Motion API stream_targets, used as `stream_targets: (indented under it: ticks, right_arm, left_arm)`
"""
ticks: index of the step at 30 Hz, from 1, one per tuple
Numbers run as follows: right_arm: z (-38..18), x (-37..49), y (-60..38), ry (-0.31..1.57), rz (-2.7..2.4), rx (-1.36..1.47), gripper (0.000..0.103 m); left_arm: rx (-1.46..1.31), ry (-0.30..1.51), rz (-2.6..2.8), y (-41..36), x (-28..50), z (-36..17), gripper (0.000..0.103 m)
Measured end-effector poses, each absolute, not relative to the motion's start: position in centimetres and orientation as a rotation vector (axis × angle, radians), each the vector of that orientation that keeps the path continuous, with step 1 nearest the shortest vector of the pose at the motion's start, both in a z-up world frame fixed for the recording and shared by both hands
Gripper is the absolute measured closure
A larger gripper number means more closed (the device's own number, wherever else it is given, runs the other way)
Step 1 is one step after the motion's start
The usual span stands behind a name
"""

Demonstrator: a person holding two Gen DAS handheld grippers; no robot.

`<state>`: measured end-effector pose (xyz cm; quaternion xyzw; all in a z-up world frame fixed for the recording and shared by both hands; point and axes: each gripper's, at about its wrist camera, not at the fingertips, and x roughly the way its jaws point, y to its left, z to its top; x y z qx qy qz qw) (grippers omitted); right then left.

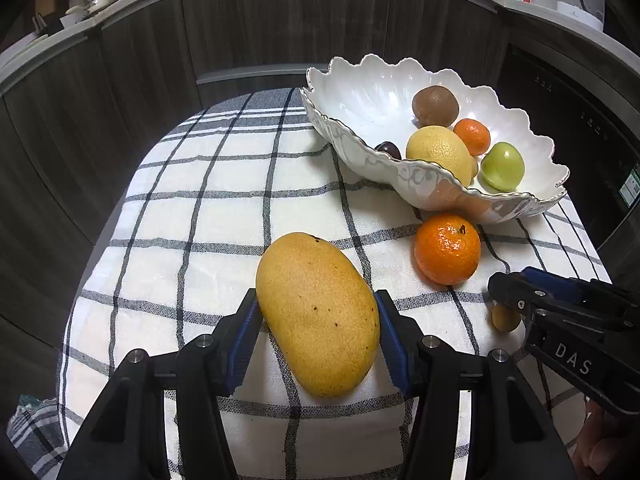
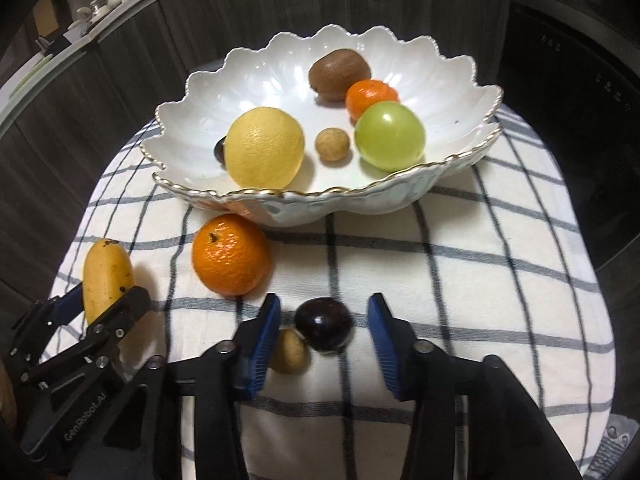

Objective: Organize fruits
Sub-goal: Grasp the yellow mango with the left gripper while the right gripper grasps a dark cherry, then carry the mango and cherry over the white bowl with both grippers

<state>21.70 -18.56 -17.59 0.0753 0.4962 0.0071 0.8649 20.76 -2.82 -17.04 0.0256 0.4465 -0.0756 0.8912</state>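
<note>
My left gripper (image 1: pixel 316 294) is shut on a yellow mango (image 1: pixel 318 314), its blue pads pressing both sides; the right wrist view shows the same left gripper (image 2: pixel 108 292) and mango (image 2: pixel 106 274) at the left. My right gripper (image 2: pixel 324 300) stands open around a dark plum (image 2: pixel 324 324) on the checked cloth, with a gap on each side. A small tan fruit (image 2: pixel 290 350) lies against its left finger. An orange (image 2: pixel 231 254) rests on the cloth in front of the white scalloped bowl (image 2: pixel 280 194). In the left wrist view the right gripper (image 1: pixel 508 280) is at the far right.
The bowl (image 1: pixel 352 80) holds a kiwi (image 2: pixel 339 74), a small mandarin (image 2: pixel 370 96), a green fruit (image 2: pixel 390 136), a yellow citrus (image 2: pixel 264 148), a small brown fruit (image 2: pixel 332 144) and a partly hidden dark fruit (image 1: pixel 389 149). Dark cabinets ring the small table (image 2: pixel 500 300).
</note>
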Motion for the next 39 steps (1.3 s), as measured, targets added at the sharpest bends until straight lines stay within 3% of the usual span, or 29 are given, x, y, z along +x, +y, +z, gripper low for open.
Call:
stream_targets:
  ticks: [2,17,39]
  right_arm:
    - [-17.6,21.8,-18.2,1.042,0.028,0.154,0.071]
    - [-14.9,20.5,-18.6,0.987,0.030,0.137,0.071]
    - [-7.6,21.3,-19.7,0.830,0.037,0.117,0.071]
  left_arm:
    - [0.052,0.927,-0.155,-2.8,20.8,-17.0,0.048]
    - [0.056,0.890,-0.175,-3.5,20.2,-15.4,0.048]
    - [0.048,0.766,-0.208,-4.7,22.1,-8.6,0.048]
